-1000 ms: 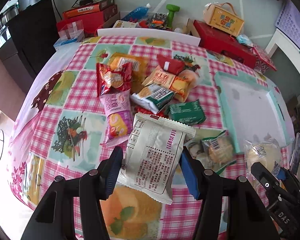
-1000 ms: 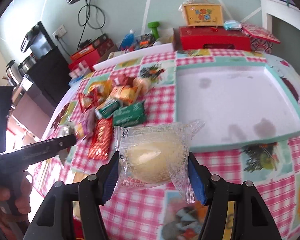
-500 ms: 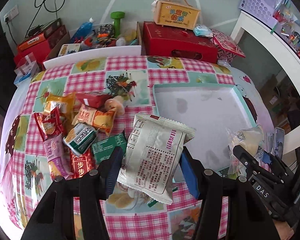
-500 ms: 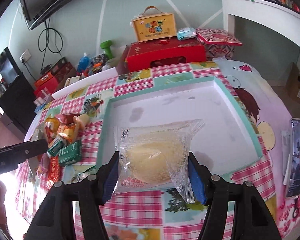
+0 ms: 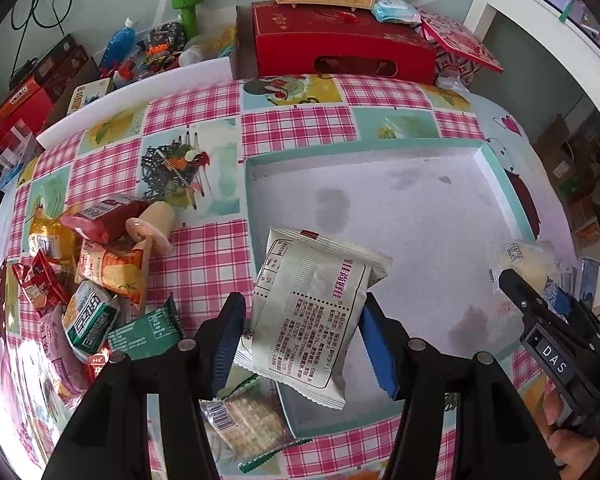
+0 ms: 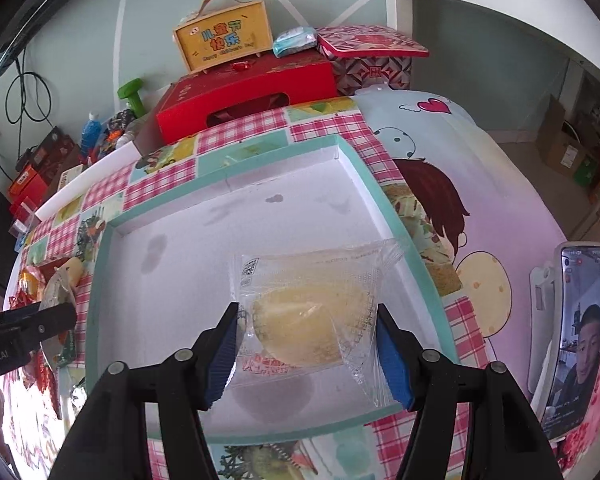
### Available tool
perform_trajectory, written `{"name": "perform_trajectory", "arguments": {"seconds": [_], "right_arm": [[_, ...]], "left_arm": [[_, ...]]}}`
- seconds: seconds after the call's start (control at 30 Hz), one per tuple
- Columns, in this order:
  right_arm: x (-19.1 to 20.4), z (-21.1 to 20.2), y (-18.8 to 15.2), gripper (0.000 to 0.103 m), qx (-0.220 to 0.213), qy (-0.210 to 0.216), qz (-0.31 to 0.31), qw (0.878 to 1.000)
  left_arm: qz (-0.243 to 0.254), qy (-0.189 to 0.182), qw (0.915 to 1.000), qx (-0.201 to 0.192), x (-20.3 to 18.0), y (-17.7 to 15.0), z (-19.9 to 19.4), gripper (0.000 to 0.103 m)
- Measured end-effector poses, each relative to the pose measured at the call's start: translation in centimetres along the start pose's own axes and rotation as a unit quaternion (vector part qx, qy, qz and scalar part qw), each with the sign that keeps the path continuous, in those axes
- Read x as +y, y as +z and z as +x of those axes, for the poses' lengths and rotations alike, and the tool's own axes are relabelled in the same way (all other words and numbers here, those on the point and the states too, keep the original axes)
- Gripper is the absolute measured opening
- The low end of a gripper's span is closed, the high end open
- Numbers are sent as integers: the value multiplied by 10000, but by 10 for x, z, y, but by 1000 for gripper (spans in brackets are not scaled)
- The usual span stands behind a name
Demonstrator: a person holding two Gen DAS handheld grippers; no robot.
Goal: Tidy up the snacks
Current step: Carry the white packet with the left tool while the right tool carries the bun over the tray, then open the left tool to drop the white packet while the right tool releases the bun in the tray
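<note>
My left gripper (image 5: 300, 338) is shut on a white snack packet (image 5: 314, 312) with printed text, held above the near left corner of the white tray with the teal rim (image 5: 364, 148). My right gripper (image 6: 306, 354) is shut on a clear bag with a yellow cake (image 6: 308, 320) over the tray's (image 6: 396, 216) near right part. The right gripper (image 5: 540, 312) with its cake bag also shows at the right edge of the left wrist view. A pile of snack packets (image 5: 96, 280) lies left of the tray on the pink checked tablecloth.
A cracker packet (image 5: 248, 416) lies under my left gripper by the tray's near edge. A red box (image 6: 244, 96) with a yellow gift case (image 6: 224, 40) stands beyond the tray. A phone on a stand (image 6: 572, 332) sits at the table's right edge.
Both grippers have swung right from the snack pile to above the tray, each still holding its packet. The tray now fills the middle of both views.
</note>
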State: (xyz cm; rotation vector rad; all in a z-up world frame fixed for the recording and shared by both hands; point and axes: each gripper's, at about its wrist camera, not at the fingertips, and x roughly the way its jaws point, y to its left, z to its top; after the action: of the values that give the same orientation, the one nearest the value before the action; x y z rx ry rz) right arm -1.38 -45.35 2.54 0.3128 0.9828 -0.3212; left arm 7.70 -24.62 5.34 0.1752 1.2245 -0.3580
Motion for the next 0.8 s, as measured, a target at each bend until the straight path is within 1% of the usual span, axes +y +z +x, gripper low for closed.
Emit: {"name": "perform_trajectory", "arguments": {"seconds": [0.1,0.27,0.33,0.57,0.67,0.73,0.77,0.8], "right_arm": [[-1,8,9,67,35,-40,-13,10000],[4,18,21,67,70,-72,-85,9999],[5,22,25,67,91,-81,-90,9999],[6,34,36,67,188,-132,-84,9997],[6,36,37,68,206,-148,-126,9996],[5,37,38,69,216,-130,-132,9996],[5,38,38,69,241,-112,-136,9996],[4,39,38,69,268,-90,-134,9995]], "left_arm": [[-39,2,10000,90,-6,8,13,59],[-16,35,10000,84,-17,19,29,59],[9,101,9999,75,-21,23,34,59],[36,266,9996,59,-28,32,47,60],[35,245,9997,-5,-29,35,47,60],[63,284,9996,-44,-30,35,46,65],[82,339,9994,-72,-31,35,46,71],[98,370,9992,-102,-30,35,45,73]]}}
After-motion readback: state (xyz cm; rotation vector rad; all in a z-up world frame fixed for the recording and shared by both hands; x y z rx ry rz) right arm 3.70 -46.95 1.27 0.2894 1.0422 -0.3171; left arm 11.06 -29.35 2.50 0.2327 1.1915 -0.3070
